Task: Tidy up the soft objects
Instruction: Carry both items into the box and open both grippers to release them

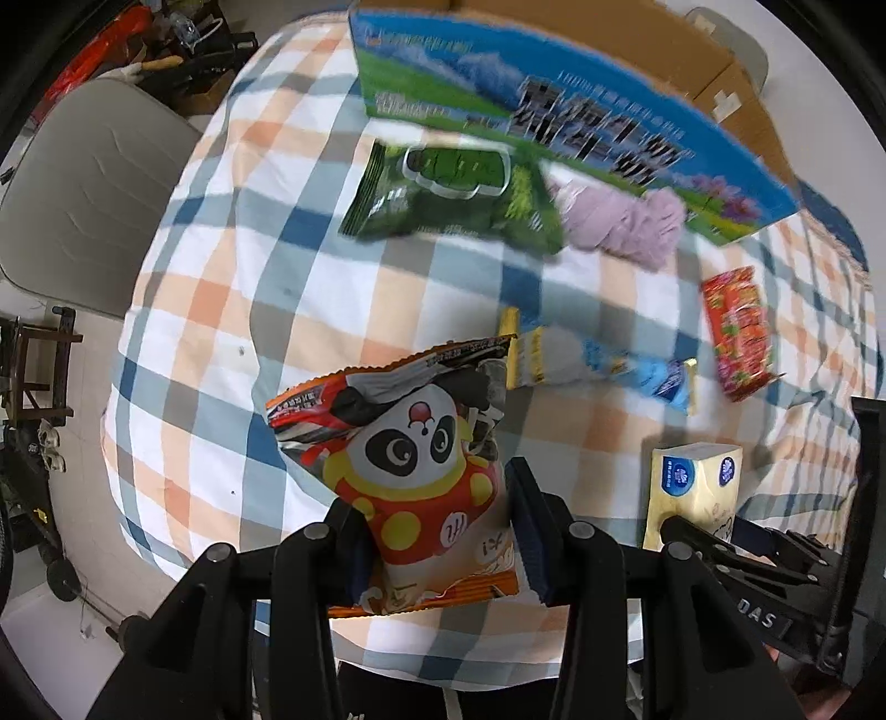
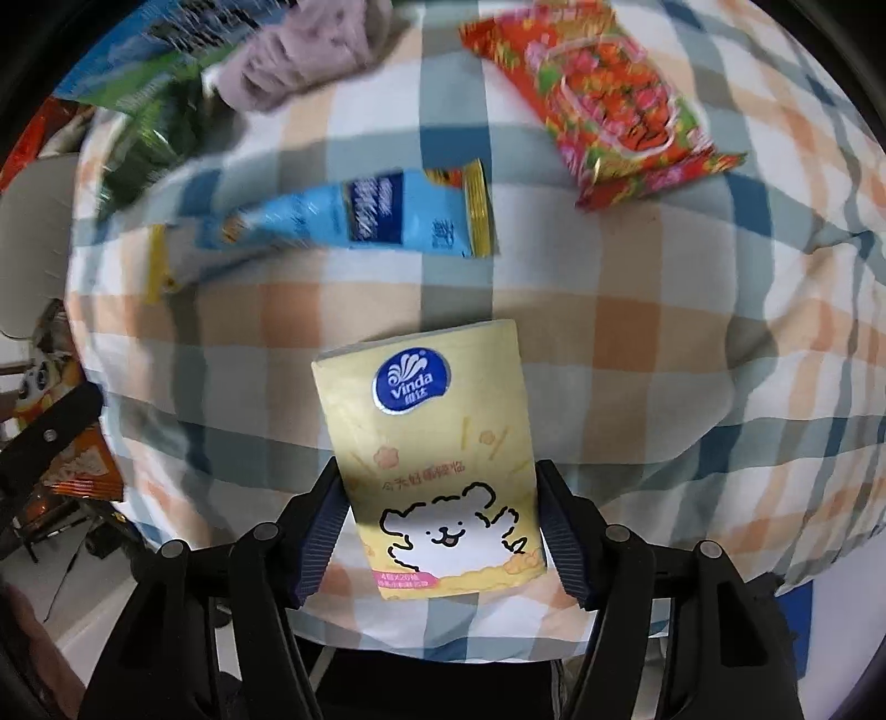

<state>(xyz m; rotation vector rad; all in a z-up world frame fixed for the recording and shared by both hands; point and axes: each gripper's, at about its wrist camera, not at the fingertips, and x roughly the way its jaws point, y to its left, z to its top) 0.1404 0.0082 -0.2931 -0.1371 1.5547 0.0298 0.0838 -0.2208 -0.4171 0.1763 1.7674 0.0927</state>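
My left gripper is shut on a panda snack bag and holds it above the checked tablecloth. My right gripper is shut on a yellow Vinda tissue pack, which also shows in the left wrist view. On the cloth lie a green snack bag, a lilac fluffy cloth, a blue-and-yellow packet and a red sweets bag. The right wrist view shows the blue packet, the red bag and the lilac cloth.
A blue-and-green printed box stands at the table's far side with a brown cardboard box behind it. A grey chair stands left of the table. Tools and clutter lie on the floor at the left.
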